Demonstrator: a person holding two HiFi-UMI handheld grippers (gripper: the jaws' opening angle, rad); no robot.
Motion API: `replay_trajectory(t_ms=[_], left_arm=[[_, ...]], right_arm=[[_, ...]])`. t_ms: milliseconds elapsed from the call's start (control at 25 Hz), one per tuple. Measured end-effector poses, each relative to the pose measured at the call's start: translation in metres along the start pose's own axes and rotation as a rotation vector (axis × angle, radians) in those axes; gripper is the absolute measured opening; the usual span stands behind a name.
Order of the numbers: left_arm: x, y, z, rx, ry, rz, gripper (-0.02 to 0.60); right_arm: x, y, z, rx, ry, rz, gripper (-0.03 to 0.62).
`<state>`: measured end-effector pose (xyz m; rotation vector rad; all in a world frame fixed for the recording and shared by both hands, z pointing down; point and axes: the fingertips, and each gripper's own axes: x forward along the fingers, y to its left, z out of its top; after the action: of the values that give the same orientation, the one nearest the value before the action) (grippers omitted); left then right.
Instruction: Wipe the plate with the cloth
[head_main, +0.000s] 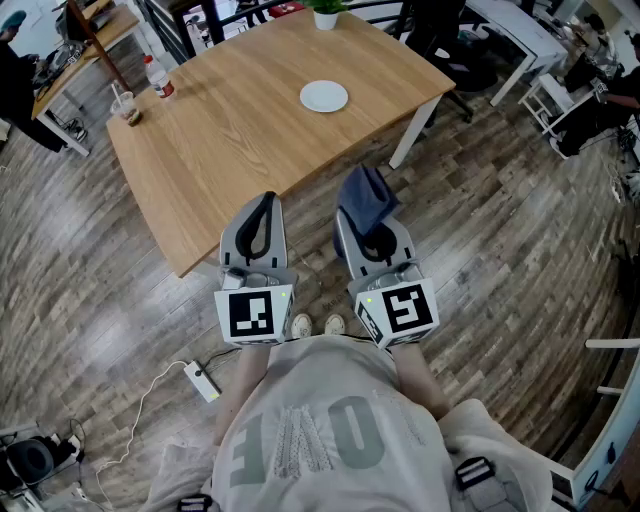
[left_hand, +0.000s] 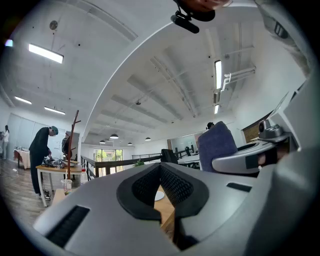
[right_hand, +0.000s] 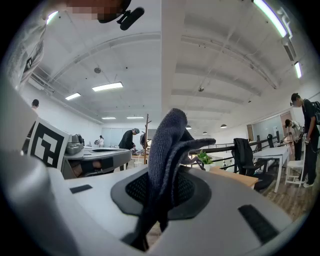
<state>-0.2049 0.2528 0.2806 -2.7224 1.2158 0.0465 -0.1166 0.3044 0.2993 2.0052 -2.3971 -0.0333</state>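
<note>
A: Plate (head_main: 324, 96), where's it at?

B: Far side of the table (head_main: 205, 150), flat, white, looks empty. Nothing touching it. Well apart from both grippers.

A: Cloth (head_main: 367, 198)?

B: Dark blue, pinched in the right gripper (head_main: 373, 232). Jaws are clamped on one end, and most of the fabric sticks up and out past the tips. Prob held that way so there's loose cloth to press on the plate, w/o the jaws scraping it.

A: Left gripper (head_main: 262, 222)?

B: Jaws together, nothing between them. I'd guess it's kept free to steady the plate, but that's only a guess.

A: So wiping hasn't started?

B: No. Both grippers are level in front of the person's body, over the floor (head_main: 480, 230), short of the near table edge. Approach step, I'd say. Next move means reaching across most of the tabletop.

A: Anything in the way?

B: Not really. Bottle (head_main: 158, 78) and cup (head_main: 126, 106) sit at the far left corner, a plant pot (head_main: 326, 15) at the far edge behind the plate. The pot's the nearest thing to the plate, so watch it on a wide stroke. A light plate on smooth wood may slide if it's not held.
</note>
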Motion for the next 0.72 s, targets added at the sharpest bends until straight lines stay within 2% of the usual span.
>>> replay_trajectory(t_ms=[200,400,600,720], left_arm=[[0.002,-0.009,-0.004,0.0,0.011,-0.003,0.003],[0.007,-0.012,-0.013,-0.005,0.048,-0.005,0.004],[0.012,-0.017,-0.018,0.016,0.064,0.004,0.003],[0.013,-0.026,-0.013,0.006,0.041,-0.001,0.003]], right_arm=[[-0.008,-0.014,-0.003,0.001,0.004,-0.018,0.066],[-0.013,-0.035,-0.012,0.027,0.031,-0.084,0.064],[-0.021,-0.054,-0.017,0.048,0.036,-0.1,0.064],[-0.029,-0.06,-0.021,0.044,0.03,-0.087,0.064]])
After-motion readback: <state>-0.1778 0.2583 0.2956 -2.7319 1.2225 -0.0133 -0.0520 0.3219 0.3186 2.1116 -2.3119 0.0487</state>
